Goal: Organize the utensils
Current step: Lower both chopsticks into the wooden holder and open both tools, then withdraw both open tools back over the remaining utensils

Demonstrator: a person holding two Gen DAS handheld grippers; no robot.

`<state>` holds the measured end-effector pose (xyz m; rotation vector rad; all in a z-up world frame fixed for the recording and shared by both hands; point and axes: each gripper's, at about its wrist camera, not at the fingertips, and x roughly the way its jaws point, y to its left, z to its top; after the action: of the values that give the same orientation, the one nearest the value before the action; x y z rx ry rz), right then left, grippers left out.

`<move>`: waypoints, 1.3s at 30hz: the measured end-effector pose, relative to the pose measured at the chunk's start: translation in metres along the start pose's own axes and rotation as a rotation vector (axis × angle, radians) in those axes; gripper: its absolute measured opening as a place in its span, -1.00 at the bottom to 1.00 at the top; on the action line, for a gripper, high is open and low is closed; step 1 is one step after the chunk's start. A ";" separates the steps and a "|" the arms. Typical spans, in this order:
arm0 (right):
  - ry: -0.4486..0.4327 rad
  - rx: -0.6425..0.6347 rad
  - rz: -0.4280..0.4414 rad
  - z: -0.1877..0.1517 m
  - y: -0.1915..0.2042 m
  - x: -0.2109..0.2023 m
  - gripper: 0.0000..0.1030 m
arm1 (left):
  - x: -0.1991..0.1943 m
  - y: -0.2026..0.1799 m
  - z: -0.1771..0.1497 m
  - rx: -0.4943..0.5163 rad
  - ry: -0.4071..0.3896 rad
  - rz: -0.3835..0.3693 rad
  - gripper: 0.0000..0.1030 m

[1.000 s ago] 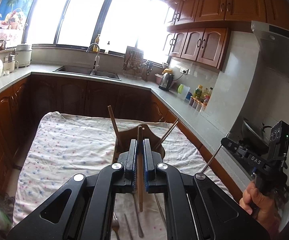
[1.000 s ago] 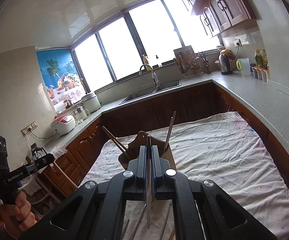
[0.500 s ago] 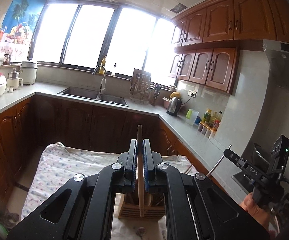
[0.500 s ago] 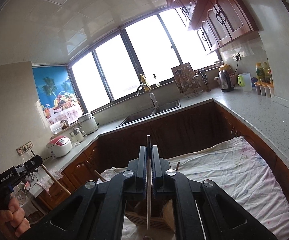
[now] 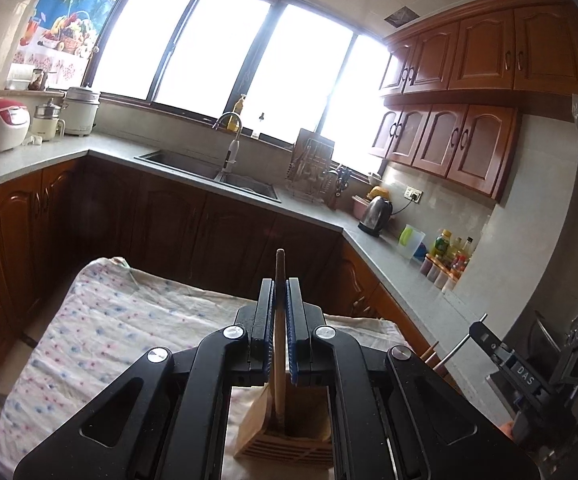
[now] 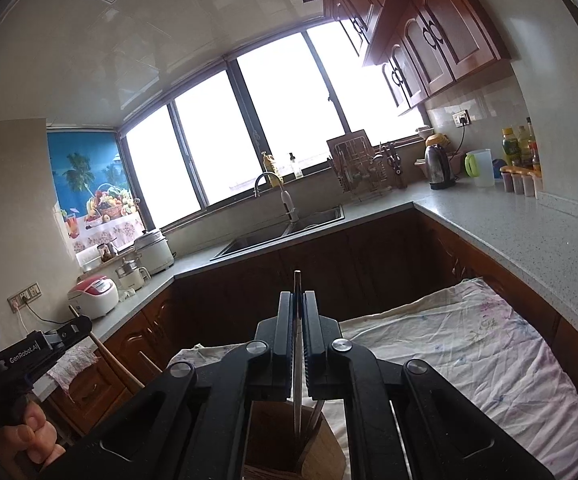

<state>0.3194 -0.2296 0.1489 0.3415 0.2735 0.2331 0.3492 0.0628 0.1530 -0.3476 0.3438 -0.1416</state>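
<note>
Both grippers clenched, each pinching one utensil upright over the wooden utensil holder (image 5: 285, 440). Left gripper (image 5: 280, 312) grips a wooden stick-like utensil (image 5: 279, 344); its lower end sits inside a holder compartment, which one I can't tell. Right gripper (image 6: 297, 328) grips a thin metal utensil (image 6: 297, 400), lower end dipping into the holder's open top. Holder stands on the floral cloth (image 5: 109, 332) covering the table, near its front edge.
</note>
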 end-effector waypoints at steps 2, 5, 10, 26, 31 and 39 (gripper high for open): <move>0.022 0.007 -0.003 -0.009 -0.003 0.007 -0.92 | 0.008 0.002 -0.011 -0.002 0.020 0.002 -0.91; 0.058 0.017 -0.007 -0.023 -0.007 0.015 -0.91 | 0.019 0.002 -0.026 0.009 0.061 0.007 -0.91; 0.115 0.025 -0.008 -0.039 -0.009 0.025 -0.92 | 0.034 0.000 -0.045 0.031 0.124 -0.001 -0.90; 0.173 0.060 -0.011 -0.045 -0.018 0.035 -0.90 | 0.034 -0.004 -0.041 0.062 0.138 0.002 -0.89; 0.167 0.081 0.000 -0.043 -0.021 0.031 -0.77 | 0.032 -0.002 -0.040 0.057 0.156 0.009 -0.71; 0.117 0.120 0.031 -0.037 -0.027 0.007 0.38 | 0.007 0.005 -0.045 0.027 0.132 0.057 0.58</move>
<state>0.3197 -0.2418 0.1036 0.4517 0.3989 0.2683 0.3403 0.0527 0.1093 -0.3022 0.4818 -0.1137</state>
